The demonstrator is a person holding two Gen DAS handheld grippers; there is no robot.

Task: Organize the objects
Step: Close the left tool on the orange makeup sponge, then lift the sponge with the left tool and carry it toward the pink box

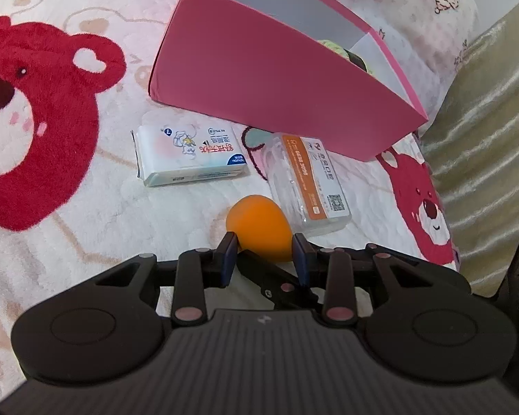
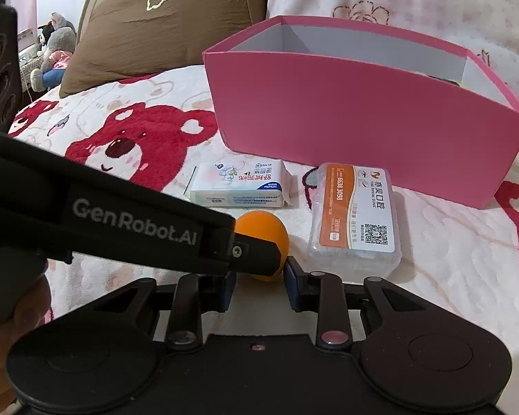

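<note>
An orange egg-shaped sponge (image 1: 256, 224) lies on the bear-print blanket, and both grippers meet at it. My left gripper (image 1: 264, 252) is shut on it, a blue pad against each side. In the right wrist view a left finger (image 2: 256, 252) crosses in front of the sponge (image 2: 263, 231). My right gripper (image 2: 259, 285) is shut around the sponge's near end; that finger partly hides the contact. Beyond lie a white tissue pack (image 1: 190, 159) (image 2: 238, 183) and a clear orange-labelled case (image 1: 308, 183) (image 2: 356, 214). Behind them stands the open pink box (image 1: 259, 69) (image 2: 346, 121).
Something yellow-green (image 1: 335, 48) shows inside the pink box. A brown pillow (image 2: 155, 17) and plush toys (image 2: 55, 52) are at the back left. Olive fabric (image 1: 484, 121) borders the blanket (image 1: 34, 121) on the right. A hand (image 2: 17, 311) holds the left gripper.
</note>
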